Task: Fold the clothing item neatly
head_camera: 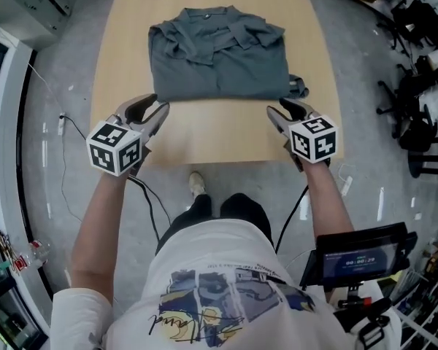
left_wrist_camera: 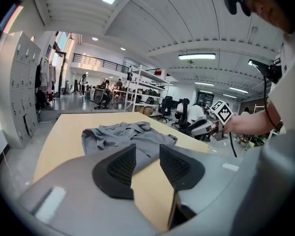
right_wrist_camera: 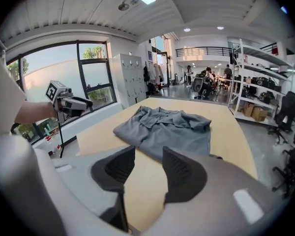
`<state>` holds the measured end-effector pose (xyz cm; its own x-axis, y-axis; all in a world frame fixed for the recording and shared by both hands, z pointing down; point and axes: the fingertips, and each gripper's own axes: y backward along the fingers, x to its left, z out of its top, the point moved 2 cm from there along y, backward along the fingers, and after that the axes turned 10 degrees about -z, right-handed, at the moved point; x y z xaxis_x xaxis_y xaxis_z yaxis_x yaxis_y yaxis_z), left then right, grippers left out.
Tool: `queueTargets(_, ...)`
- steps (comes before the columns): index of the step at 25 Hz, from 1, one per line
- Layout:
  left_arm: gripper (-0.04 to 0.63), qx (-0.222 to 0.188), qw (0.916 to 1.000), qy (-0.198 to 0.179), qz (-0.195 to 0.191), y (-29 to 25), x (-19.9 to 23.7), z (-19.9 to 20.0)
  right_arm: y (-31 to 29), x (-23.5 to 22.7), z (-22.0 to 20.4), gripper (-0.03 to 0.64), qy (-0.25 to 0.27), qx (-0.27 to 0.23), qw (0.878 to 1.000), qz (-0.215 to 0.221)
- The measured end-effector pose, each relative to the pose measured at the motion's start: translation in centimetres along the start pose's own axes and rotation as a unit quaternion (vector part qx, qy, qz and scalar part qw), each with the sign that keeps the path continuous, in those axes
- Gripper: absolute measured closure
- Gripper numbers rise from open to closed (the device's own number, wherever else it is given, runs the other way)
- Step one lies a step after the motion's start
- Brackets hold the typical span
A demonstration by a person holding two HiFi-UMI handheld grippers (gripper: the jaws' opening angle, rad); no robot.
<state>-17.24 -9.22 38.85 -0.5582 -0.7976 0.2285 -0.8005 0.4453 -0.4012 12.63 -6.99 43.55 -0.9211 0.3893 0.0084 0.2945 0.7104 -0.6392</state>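
The L claw (left_wrist_camera: 147,149) is spread open w/ nothing in the gap, just bare table showing thru. Its pads (left_wrist_camera: 121,168) are black, bumpy w/ little ridges & shaped like curved wedges, set in a smooth grey plastic shell. The R claw (right_wrist_camera: 148,151) looks the same: black ridged pads (right_wrist_camera: 183,173), jaws apart, nothing pinched, only table wood in between. Each claw has a box on top, the L cube (head_camera: 115,148) & the R cube (head_camera: 314,138), white w/ black square marks. Bare arms hold the claws out over the near edge of the table (head_camera: 219,133), which is flat, smooth, light tan wood w/ straight sides. The shirt (head_camera: 219,57) lies on the far half of the table, in the middle. It is soft grey cloth, folded into a rough square, w/ the collar at the far side & lots of wrinkles & lumps on top. Its near edge is pretty straight. A small bit of cloth (head_camera: 298,86) pokes out at the near R corner. The L claw is close to the shirt's near L corner & the R claw is close to the near R corner, neither one gripping it. The floor (head_camera: 66,64) is grey & speckled. Thin black cables (head_camera: 150,203) hang down from the claws. A dark flat screen (head_camera: 361,257) sits low on the R side, & black chairs (head_camera: 416,122) stand off to the R.
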Motion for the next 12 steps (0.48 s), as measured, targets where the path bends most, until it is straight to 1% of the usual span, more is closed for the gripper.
queueTargets(5,0.439,-0.002,1.0000,-0.001,0.008,2.4,-6.5,-1.5,4.8,2.6,-3.1,0.448,0.004,-0.012,1.000,0.018)
queueTargets(12,0.446,-0.003,0.9997,0.019,0.013,4.3,-18.0,-5.1,13.2,6.2,-9.1,0.451,0.027,-0.019,0.997,0.063)
